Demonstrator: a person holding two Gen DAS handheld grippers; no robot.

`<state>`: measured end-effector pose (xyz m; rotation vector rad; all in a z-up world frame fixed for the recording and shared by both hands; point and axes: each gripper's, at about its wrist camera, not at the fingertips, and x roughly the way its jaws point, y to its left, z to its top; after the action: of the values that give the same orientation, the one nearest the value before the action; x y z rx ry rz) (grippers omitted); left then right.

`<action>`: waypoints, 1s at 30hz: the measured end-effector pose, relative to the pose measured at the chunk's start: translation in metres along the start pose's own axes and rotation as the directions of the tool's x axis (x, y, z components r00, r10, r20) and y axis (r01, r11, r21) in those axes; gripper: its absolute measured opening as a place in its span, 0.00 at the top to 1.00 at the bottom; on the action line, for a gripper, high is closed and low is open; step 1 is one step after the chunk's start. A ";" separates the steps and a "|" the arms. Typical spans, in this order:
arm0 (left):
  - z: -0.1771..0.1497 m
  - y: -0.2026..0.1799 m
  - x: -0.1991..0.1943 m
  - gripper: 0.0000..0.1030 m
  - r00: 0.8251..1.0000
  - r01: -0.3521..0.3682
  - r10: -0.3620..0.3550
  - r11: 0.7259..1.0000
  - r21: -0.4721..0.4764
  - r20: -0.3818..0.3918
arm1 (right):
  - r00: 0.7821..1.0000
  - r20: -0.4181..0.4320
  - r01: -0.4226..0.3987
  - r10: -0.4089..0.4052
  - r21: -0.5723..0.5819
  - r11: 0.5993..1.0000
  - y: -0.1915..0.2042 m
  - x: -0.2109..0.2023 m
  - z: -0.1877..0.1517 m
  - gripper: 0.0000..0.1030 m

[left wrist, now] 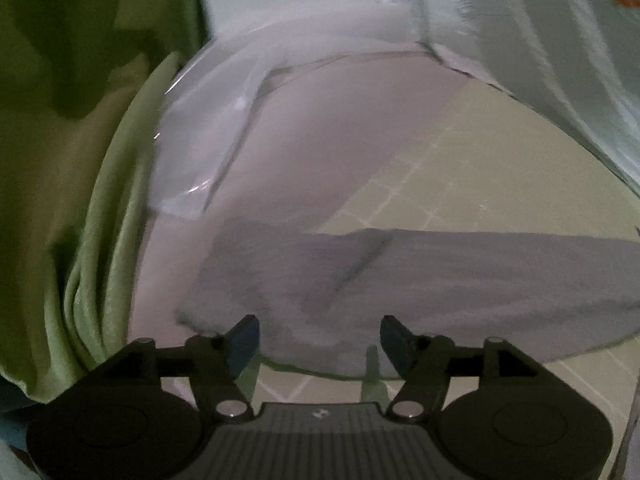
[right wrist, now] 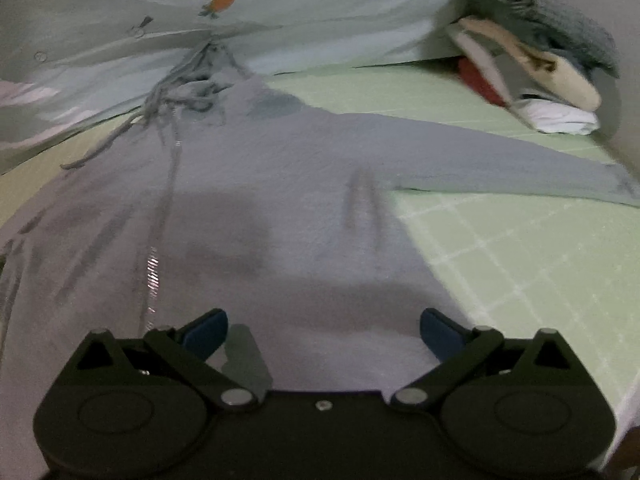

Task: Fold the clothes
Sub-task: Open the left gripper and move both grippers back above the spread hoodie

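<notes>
A grey zip-up hoodie (right wrist: pixel 260 208) lies spread flat on a pale green checked bed sheet (right wrist: pixel 500 248), drawstrings at the far end, one sleeve (right wrist: pixel 520 168) stretched out to the right. My right gripper (right wrist: pixel 324 332) is open and empty just above the hoodie's near hem. In the left wrist view, a grey sleeve (left wrist: pixel 420 280) of the hoodie lies across the sheet (left wrist: pixel 460 168). My left gripper (left wrist: pixel 320 340) is open and empty at the sleeve's near edge.
A stack of folded clothes (right wrist: pixel 532 64) sits at the far right corner. A pale blue quilt (right wrist: pixel 300 12) with a carrot print lies along the far side. A green curtain (left wrist: pixel 72 160) hangs at the left, beside a clear plastic bag (left wrist: pixel 208 128).
</notes>
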<state>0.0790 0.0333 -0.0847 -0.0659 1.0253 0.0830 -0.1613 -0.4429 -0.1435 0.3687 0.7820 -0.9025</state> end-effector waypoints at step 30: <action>-0.110 -0.264 -0.084 0.13 0.977 0.212 -0.208 0.903 0.374 -0.052 | 0.954 -0.121 -0.280 0.273 -0.039 0.959 -0.133 -0.018 0.026 0.40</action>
<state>-0.0318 -0.2429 -0.0654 0.1754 1.0234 -0.3137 -0.2646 -0.5261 -0.1086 0.4709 0.8352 -0.5992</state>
